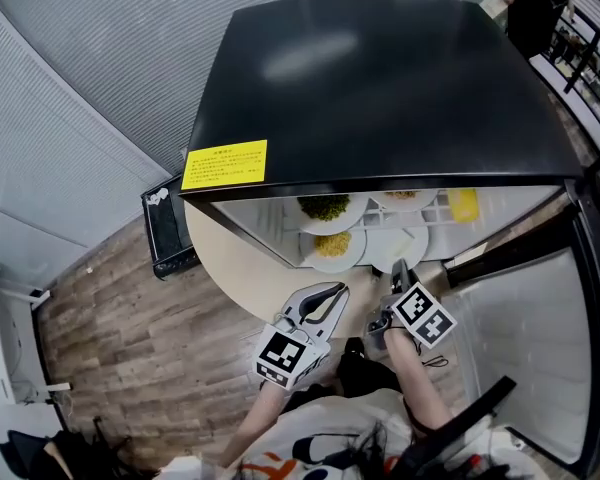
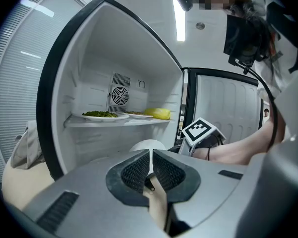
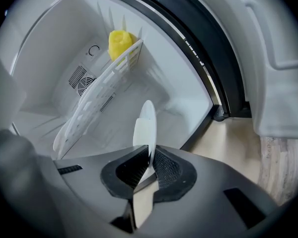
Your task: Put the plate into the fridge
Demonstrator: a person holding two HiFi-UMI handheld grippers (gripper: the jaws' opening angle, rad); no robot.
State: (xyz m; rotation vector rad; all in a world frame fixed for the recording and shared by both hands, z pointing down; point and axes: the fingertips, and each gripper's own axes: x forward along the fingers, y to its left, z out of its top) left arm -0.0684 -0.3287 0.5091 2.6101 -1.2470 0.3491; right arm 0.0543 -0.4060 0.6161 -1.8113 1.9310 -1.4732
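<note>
Two grippers are working at the open fridge [image 1: 380, 78]. I am gripping the plate [image 3: 145, 128] by its rim in my right gripper [image 3: 149, 168], jaws clamped almost together on the thin edge. This is keeping the plate, at centre frame, in the fridge's mouth, clear of the shelf [image 3: 97, 100]. My left gripper [image 2: 150, 168] is idling, jaws together and empty.

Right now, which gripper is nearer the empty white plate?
Right. The right gripper is clamped on the rim of the white plate; the left gripper sits shut to the plate's left, not touching it.
</note>
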